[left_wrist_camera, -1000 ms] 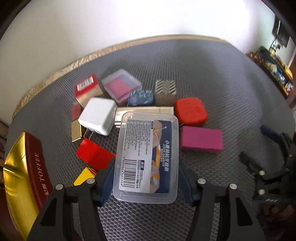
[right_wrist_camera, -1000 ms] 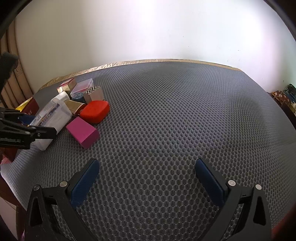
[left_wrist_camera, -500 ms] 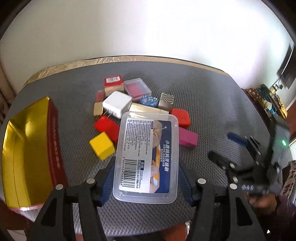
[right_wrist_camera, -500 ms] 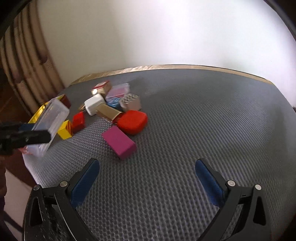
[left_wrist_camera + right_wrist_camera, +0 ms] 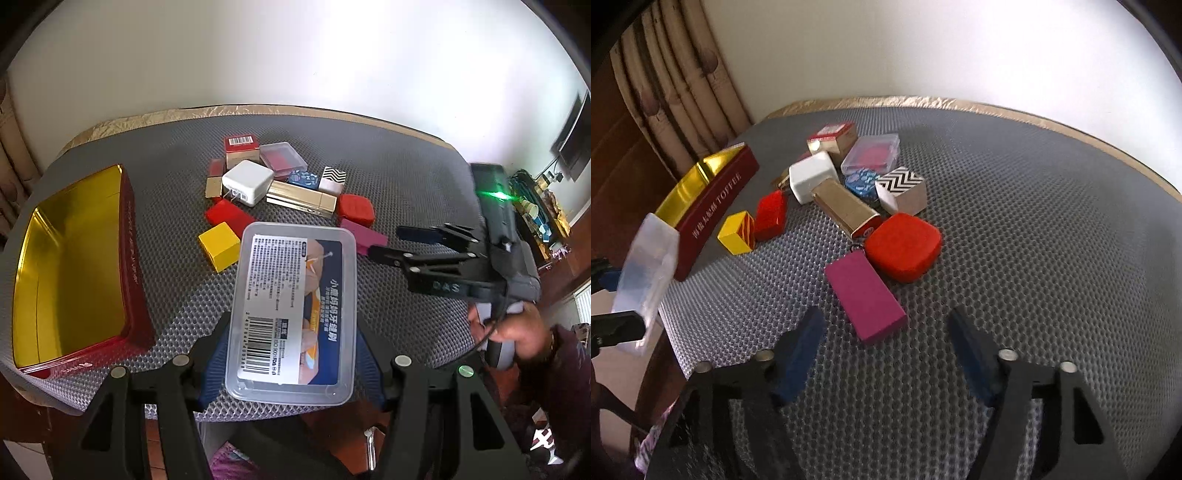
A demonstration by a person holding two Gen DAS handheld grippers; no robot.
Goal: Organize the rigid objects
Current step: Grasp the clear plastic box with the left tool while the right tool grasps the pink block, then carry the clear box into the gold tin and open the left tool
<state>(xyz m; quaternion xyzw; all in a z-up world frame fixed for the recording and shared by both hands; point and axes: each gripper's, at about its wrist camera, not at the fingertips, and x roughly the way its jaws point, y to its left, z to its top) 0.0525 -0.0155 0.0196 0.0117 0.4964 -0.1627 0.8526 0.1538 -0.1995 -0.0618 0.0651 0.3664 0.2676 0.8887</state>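
The left gripper (image 5: 291, 354) clamps a clear plastic box (image 5: 295, 310) (barcode label up) by its long sides, lifted above the near edge of the grey mat (image 5: 1015, 229). To the box's left lies the open gold tin (image 5: 70, 266); beyond it sits the yellow block (image 5: 218, 246). The right gripper (image 5: 884, 345) is empty, jaws wide, just short of the magenta block (image 5: 864, 297).

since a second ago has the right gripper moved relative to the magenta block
Yes. The right gripper has closed in on the magenta block, which now lies just ahead of its open fingers.
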